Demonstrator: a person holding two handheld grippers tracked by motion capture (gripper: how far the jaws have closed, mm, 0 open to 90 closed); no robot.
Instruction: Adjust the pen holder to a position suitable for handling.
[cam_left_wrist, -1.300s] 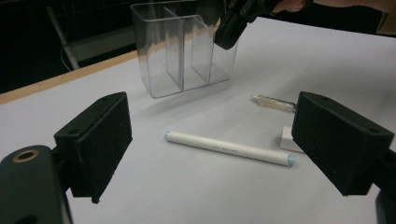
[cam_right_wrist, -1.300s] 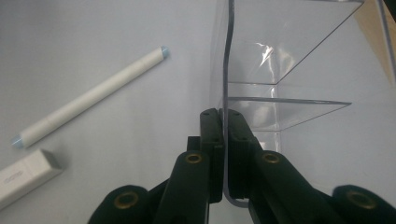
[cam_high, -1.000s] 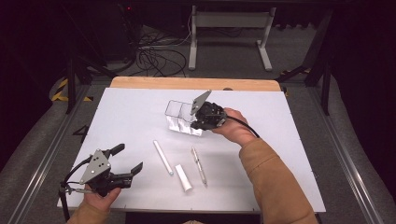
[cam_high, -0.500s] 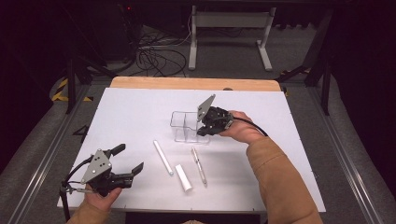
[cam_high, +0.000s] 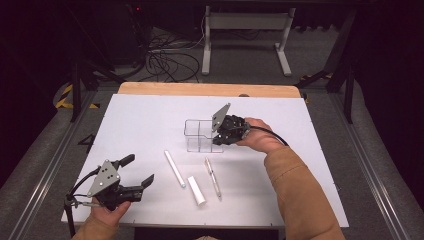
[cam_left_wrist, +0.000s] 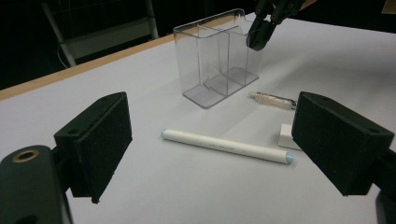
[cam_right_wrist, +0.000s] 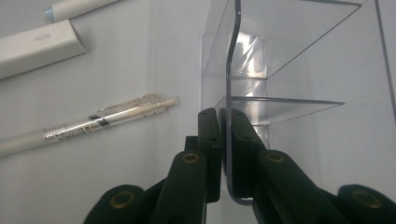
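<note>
A clear plastic organizer (cam_high: 200, 135) with divided compartments stands upright on the white table top (cam_high: 140, 120). My right gripper (cam_high: 216, 142) is shut on the organizer's right wall (cam_right_wrist: 299, 56), and that thin wall stands between the black jaws (cam_right_wrist: 223, 114). The jaws have just been easing open a little. The left gripper view shows this grip at the top of the organizer (cam_left_wrist: 215, 60), with the right gripper (cam_left_wrist: 259, 39) above it. My left gripper (cam_high: 138, 170) rests at the front left, open and holding nothing (cam_left_wrist: 212, 135).
A white marker (cam_high: 174, 168) (cam_left_wrist: 226, 145), a short white block (cam_high: 196, 190) (cam_right_wrist: 37, 46) and a clear mechanical pencil (cam_high: 213, 176) (cam_right_wrist: 93, 123) lie in front of the organizer. A wooden strip (cam_high: 200, 89) edges the table's far side, with cables and a stand behind.
The right gripper brought the organizer nearer and down from a tilted, raised pose to standing on the table. The left gripper has not moved.
</note>
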